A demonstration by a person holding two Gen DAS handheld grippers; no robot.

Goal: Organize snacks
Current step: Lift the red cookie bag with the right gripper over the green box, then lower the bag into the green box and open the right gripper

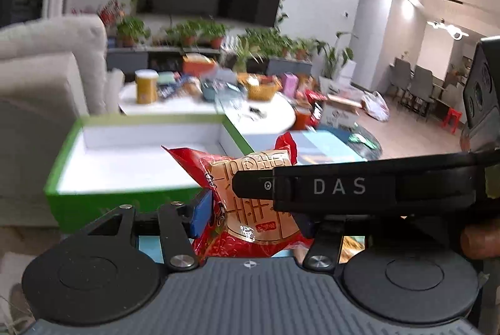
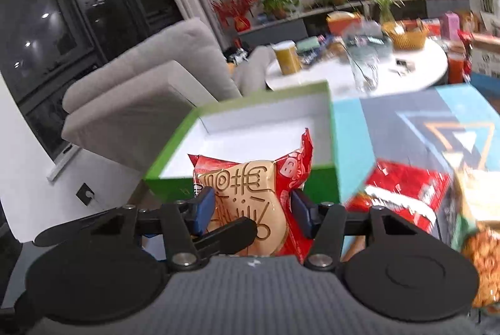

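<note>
My left gripper (image 1: 250, 210) is shut on a red and tan snack packet (image 1: 250, 204), held just in front of an open green box (image 1: 125, 197) with a white inside. The black arm of the other gripper (image 1: 359, 188) crosses in front of the packet's right side and hides my right finger. My right gripper (image 2: 253, 207) is shut on a similar red and tan snack packet (image 2: 250, 197), near the front edge of the green box (image 2: 237, 147). A black bar lies across that packet's lower left.
More snack bags (image 2: 403, 194) lie on a blue patterned surface (image 2: 422, 122) right of the box. A grey sofa (image 2: 140, 91) stands to the left. A white round table (image 2: 422, 66) with a yellow jar, a basket and clutter stands behind.
</note>
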